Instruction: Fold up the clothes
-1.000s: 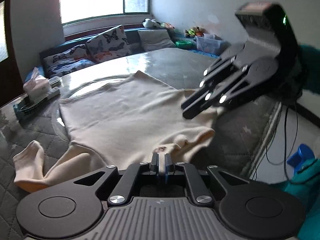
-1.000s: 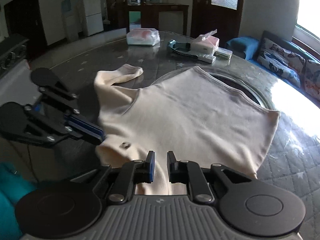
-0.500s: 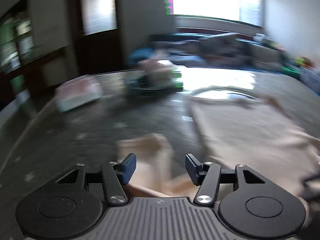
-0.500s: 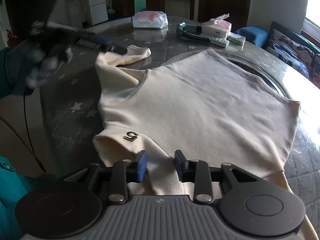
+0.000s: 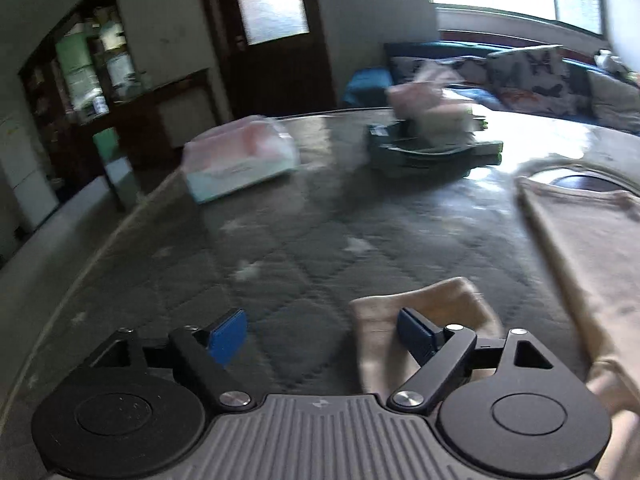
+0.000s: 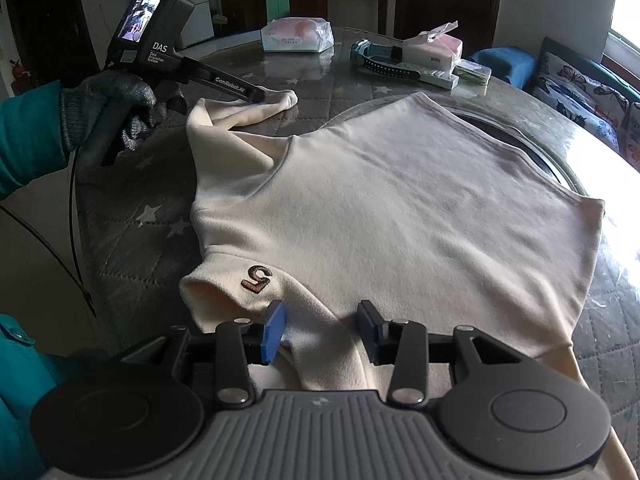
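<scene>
Left wrist view: left gripper (image 5: 320,334) spread wide, sleeve cuff (image 5: 424,312) lying by its right finger on the quilted table (image 5: 280,240).

Right wrist view: right gripper (image 6: 320,330) parted wide, straddling the near shoulder fold of the cream sweater (image 6: 400,208), spread flat beyond.

I see the shirt (image 6: 400,208) spread on the table (image 6: 120,200), its sleeve (image 6: 256,108) stretching far left; tissue packs (image 6: 296,34) lie beyond it.
</scene>
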Tool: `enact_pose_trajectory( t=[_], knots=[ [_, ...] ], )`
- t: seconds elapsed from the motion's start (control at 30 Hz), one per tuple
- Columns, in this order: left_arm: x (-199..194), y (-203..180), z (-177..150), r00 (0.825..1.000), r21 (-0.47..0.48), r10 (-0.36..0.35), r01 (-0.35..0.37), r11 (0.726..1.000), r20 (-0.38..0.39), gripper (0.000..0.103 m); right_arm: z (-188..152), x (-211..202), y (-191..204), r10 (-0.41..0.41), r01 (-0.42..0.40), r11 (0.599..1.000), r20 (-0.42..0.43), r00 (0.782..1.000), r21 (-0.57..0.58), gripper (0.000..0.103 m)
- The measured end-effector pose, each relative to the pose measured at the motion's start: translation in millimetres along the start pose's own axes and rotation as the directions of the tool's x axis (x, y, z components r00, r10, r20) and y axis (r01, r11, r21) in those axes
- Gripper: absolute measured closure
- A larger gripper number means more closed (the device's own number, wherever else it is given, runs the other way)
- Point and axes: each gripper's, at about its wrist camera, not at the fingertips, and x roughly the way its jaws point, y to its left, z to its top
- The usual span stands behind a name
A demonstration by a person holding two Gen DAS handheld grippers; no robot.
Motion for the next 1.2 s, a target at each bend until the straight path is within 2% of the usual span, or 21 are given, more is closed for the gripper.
enact_pose_trajectory(
  t=[0.1, 0.23, 0.33, 0.37, 0.53, 0.7, 0.77, 0.97, 1.13, 1.2],
  knots=[
    [-0.9, 11.3, -5.7, 0.995, -0.003, 0.101, -0.101, 0.995, -0.001, 0.016, -0.3, 0.3, -0.6, 0.002, -0.002, 1.0, 0.002, 1.0, 0.001, 0.061],
    [-3.5, 33.7, -17.9, 0.977, -0.042, 0.213, -0.213, 0.976, -0.016, 0.016, -0.8, 0.5, -0.5, 0.002, -0.002, 1.0, 0.005, 1.0, 0.0, 0.061],
    [-10.7, 55.9, -28.6, 0.963, -0.114, 0.265, -0.269, 0.957, -0.05, 0.016, -1.2, 0.6, -0.2, 0.001, -0.001, 1.0, 0.008, 1.0, 0.001, 0.06],
    [-13.3, 60.3, -30.6, 0.963, -0.13, 0.262, -0.267, 0.955, -0.054, 0.017, -1.1, 0.8, -0.2, 0.0, 0.0, 1.0, 0.009, 1.0, 0.001, 0.06],
    [-25.7, 64.1, -30.7, 0.989, -0.156, 0.148, -0.15, 0.976, -0.022, 0.017, 0.0, 1.6, -0.1, -0.002, 0.002, 1.0, 0.008, 1.0, 0.0, 0.058],
    [-32.6, 46.2, -17.6, 0.999, -0.117, 0.02, -0.016, 0.993, 0.028, 0.011, -0.1, 1.3, 0.6, -0.009, 0.009, 1.0, 0.009, 1.0, 0.004, 0.057],
    [-30.9, 32.5, -10.1, 0.998, -0.066, -0.043, 0.046, 0.997, 0.036, 0.009, 0.0, 1.4, 1.0, -0.011, 0.011, 1.0, 0.009, 1.0, 0.005, 0.057],
    [-22.8, 0.0, 5.8, 0.993, 0.055, -0.113, 0.111, 0.992, 0.044, 0.009, -0.2, 1.6, 0.3, -0.012, 0.011, 1.0, 0.011, 1.0, 0.008, 0.056],
    [-21.7, -11.5, 12.1, 0.97, 0.11, -0.239, 0.235, 0.966, 0.03, 0.008, -0.5, 2.2, -0.3, -0.01, 0.01, 1.0, 0.013, 1.0, 0.011, 0.055],
    [-15.8, -19.2, 11.2, 0.973, 0.144, -0.229, 0.225, 0.964, 0.01, 0.008, -0.2, 2.8, -0.4, -0.01, 0.01, 1.0, 0.014, 1.0, 0.01, 0.055]
  ],
)
